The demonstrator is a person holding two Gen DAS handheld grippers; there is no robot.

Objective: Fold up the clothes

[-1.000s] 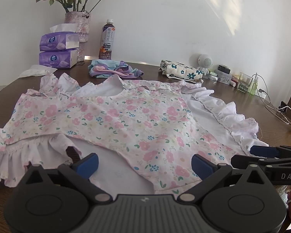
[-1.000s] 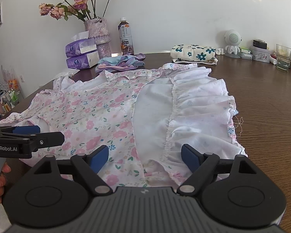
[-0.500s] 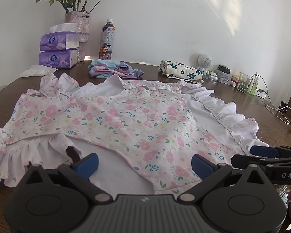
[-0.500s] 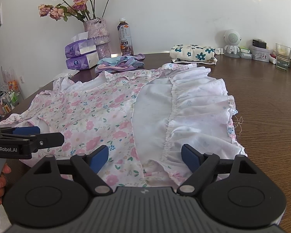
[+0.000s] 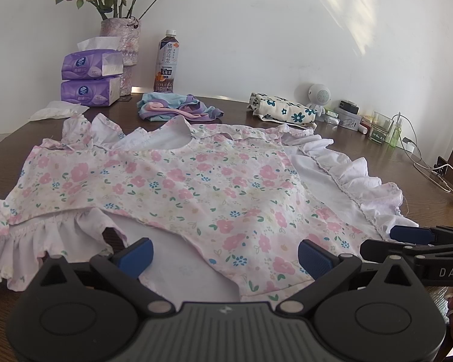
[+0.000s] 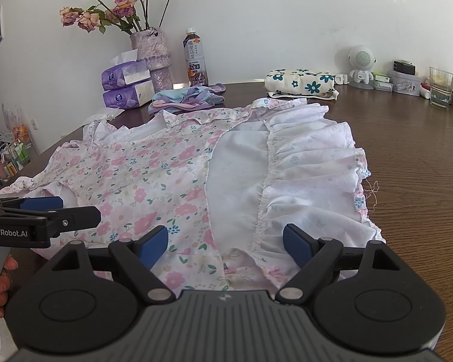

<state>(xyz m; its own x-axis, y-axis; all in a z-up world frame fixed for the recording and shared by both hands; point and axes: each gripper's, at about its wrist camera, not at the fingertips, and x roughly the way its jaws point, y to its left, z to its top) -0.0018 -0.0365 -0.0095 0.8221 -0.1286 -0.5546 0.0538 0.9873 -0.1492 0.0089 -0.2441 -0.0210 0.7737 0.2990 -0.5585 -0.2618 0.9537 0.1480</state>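
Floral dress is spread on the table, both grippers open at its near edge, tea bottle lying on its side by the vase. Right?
Not quite: the tea bottle stands upright beside the vase, as the left wrist view shows. The rest holds: the floral dress lies spread on the table, with the left gripper and right gripper open at its near edge.

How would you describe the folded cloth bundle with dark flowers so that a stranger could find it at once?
Start at the brown table, then look along the far edge by the wall. The folded bundle lies left of the white round-headed figure; only it is cream with teal flowers.
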